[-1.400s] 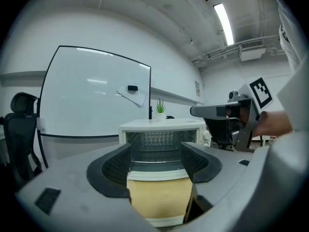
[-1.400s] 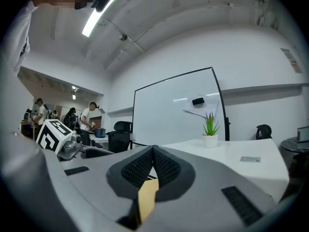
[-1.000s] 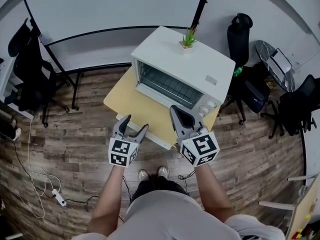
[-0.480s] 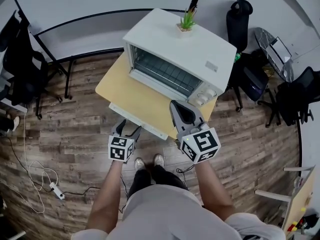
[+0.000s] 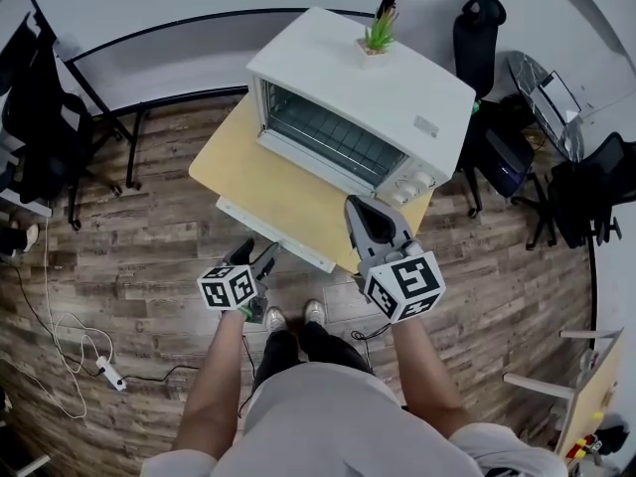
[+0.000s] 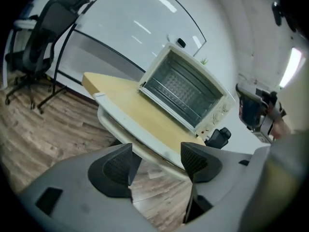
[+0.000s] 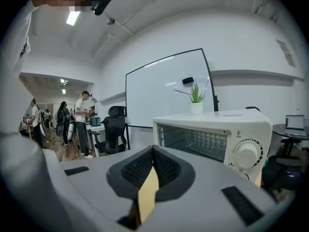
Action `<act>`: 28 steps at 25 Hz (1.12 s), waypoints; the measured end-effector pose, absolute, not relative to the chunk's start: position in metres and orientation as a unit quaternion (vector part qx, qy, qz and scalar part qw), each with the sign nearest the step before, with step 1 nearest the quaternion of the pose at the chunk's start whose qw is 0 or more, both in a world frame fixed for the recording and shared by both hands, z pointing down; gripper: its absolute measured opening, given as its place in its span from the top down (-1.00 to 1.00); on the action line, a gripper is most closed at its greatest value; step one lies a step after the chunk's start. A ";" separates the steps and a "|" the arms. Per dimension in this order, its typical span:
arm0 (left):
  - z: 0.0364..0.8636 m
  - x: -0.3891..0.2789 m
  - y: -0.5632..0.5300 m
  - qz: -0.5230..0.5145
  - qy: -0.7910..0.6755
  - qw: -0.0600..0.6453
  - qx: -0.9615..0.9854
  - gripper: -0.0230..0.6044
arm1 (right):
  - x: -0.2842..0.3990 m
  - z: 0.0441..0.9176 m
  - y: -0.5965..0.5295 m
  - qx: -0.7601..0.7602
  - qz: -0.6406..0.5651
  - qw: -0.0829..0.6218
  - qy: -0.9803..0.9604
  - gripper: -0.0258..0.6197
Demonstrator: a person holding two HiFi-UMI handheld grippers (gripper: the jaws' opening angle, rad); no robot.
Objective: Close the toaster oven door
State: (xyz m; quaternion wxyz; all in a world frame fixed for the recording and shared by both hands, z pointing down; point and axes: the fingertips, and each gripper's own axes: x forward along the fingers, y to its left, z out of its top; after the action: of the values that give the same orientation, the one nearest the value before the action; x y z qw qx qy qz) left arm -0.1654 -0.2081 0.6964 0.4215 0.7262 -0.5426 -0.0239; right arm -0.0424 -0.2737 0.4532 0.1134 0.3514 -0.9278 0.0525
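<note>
At the surface's (image 5: 260, 179) near edge: toaster oven door (image 5: 273, 235) dropped open, overhanging. Toaster oven (image 5: 363, 97) along the far edge. Left tool (image 5: 256, 256) jaws wide, just under the door's lip, likely placed to lift it shut. Right tool (image 5: 356, 208) pinched together, empty, parked over the near right corner.

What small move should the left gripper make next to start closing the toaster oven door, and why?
Probably raise the left gripper to the open door's front edge and lift it. Its jaws stand apart and empty just below that edge, and the door lies folded down in front of the toaster oven.
</note>
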 end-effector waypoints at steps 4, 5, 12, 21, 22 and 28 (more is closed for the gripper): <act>0.705 -0.172 -0.203 -0.102 -0.531 0.470 0.698 -0.05 | -0.040 0.454 -0.275 0.355 0.052 0.118 -0.926 0.92; 0.708 -0.173 -0.202 -0.124 -0.527 0.482 0.689 -0.05 | -0.039 0.454 -0.275 0.356 0.052 0.119 -0.925 0.92; 0.734 -0.184 -0.195 -0.249 -0.506 0.551 0.615 -0.04 | -0.037 0.458 -0.276 0.362 0.051 0.130 -0.922 0.92; 0.763 -0.189 -0.197 -0.277 -0.544 0.587 0.532 0.04 | -0.036 0.461 -0.276 0.370 0.050 0.138 -0.917 0.92; 0.764 -0.189 -0.199 -0.280 -0.545 0.588 0.529 0.04 | -0.036 0.461 -0.277 0.371 0.050 0.139 -0.917 0.92; 0.769 -0.183 -0.211 -0.300 -0.534 0.587 0.530 0.04 | -0.018 0.462 -0.277 0.384 0.047 0.149 -0.910 0.92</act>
State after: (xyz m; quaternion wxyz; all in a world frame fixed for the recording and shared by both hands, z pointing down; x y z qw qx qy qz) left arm -0.1829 -0.2114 0.7690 0.5870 0.5298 -0.5337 -0.2999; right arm -0.0183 -0.2770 0.4625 0.1493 0.3840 -0.9100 0.0467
